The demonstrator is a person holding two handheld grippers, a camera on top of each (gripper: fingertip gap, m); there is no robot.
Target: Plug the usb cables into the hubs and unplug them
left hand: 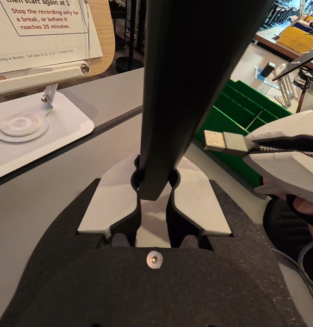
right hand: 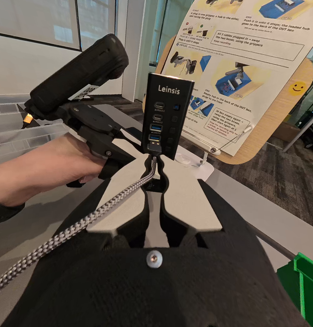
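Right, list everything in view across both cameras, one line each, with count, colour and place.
USB hub: one, black, held upright in the left gripper, ports facing the plug.
USB-A plug: one, silver, clamped in the right gripper, not yet in the hub.
Braided cable: one, black and white, trailing back from the plug over the right gripper.
Instruction sheet: one, white, on a stand behind the hub.
Stand: one, white, on the table.
Bin: one, green, on the right.
Table: one, grey.
Left gripper: one, black with white fingers.
Right gripper: one, same colours.
Person's hand: one, on the left gripper's handle.
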